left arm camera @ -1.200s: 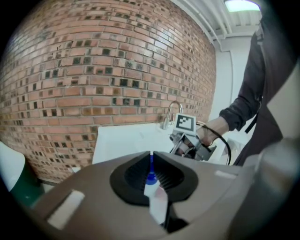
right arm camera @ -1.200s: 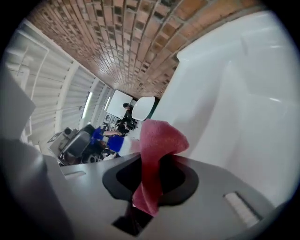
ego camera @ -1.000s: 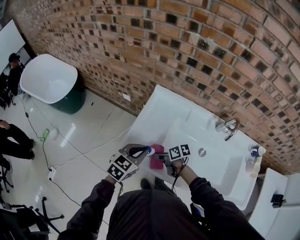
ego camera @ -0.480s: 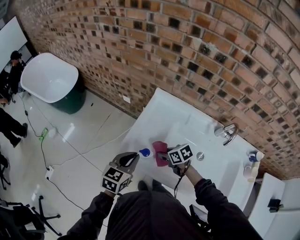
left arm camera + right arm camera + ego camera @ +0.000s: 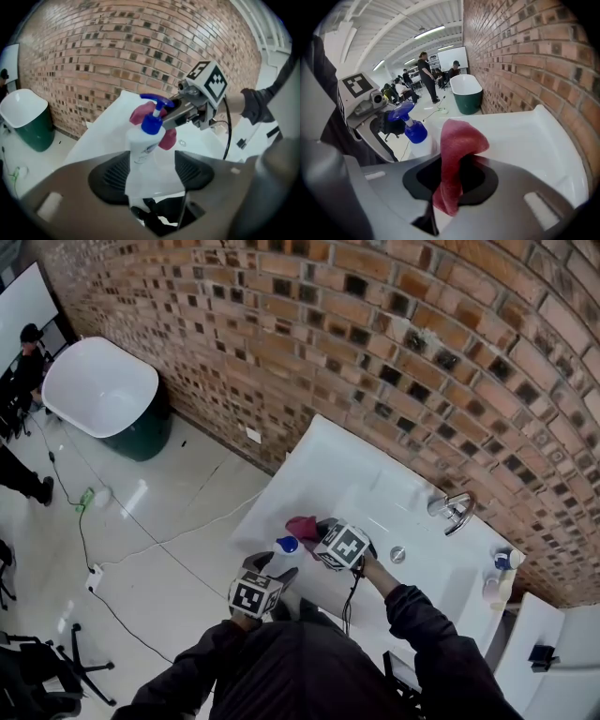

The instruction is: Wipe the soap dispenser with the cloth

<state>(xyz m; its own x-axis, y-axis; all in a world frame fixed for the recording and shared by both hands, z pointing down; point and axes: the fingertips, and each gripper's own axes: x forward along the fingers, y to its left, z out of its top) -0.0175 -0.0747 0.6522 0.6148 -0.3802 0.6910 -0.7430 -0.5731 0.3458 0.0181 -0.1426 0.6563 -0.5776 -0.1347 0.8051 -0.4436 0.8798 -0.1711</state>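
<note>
The white soap dispenser (image 5: 284,550) with a blue pump stands on the front left edge of the white sink counter (image 5: 328,465). My left gripper (image 5: 275,570) is round it from the near side. In the left gripper view the bottle (image 5: 145,150) stands between the pads with a gap on its right, and the jaws are opening. My right gripper (image 5: 315,531) is shut on the red cloth (image 5: 301,524) just right of the pump. In the right gripper view the cloth (image 5: 457,150) hangs folded from the jaws, beside the dispenser (image 5: 412,133).
A chrome faucet (image 5: 453,505) stands at the back of the basin, with small bottles (image 5: 500,568) at the counter's right end. A brick wall (image 5: 375,343) backs the sink. A white and green tub (image 5: 98,395) and people stand on the floor to the left.
My left gripper has come down with the dispenser to the counter edge and its jaws have opened off it. The right gripper with the cloth has rolled and shifted left.
</note>
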